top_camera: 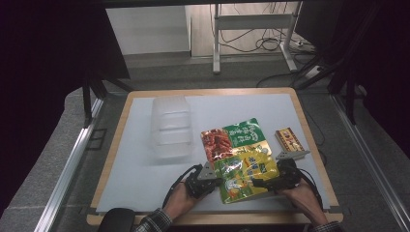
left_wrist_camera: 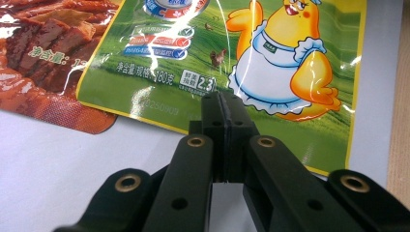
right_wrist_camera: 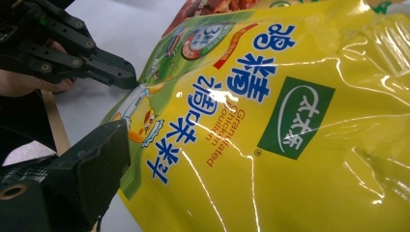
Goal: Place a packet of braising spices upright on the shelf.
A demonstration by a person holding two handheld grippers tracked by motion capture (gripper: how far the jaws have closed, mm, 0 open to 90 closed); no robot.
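A: Pinching the yellow bag (top_camera: 246, 171) from both sides, that's how we read it. Our left gripper (top_camera: 216, 182) has its jaws pressed flat together on the bag's left edge, near the table's (top_camera: 145, 159) front edge.

B: Agreed, and in the left gripper view the tips (left_wrist_camera: 223, 104) close right over the printed edge, so we'd say the foil is nipped between them. What about our right gripper (top_camera: 261, 182)?

A: It sits at the bag's near right corner. One black jaw (right_wrist_camera: 94, 164) lies against the bag (right_wrist_camera: 270, 135) in its own view; we cannot tell whether it is clamped.

B: Why hold both sides? We judge it keeps a floppy bag flat and steady for lifting.

A: Likely bound for the clear bin (top_camera: 170, 128), which stands towards the back left. The red bag (top_camera: 217, 142) lies partly under the yellow one's far end, and a small box (top_camera: 289, 139) waits by the right edge.
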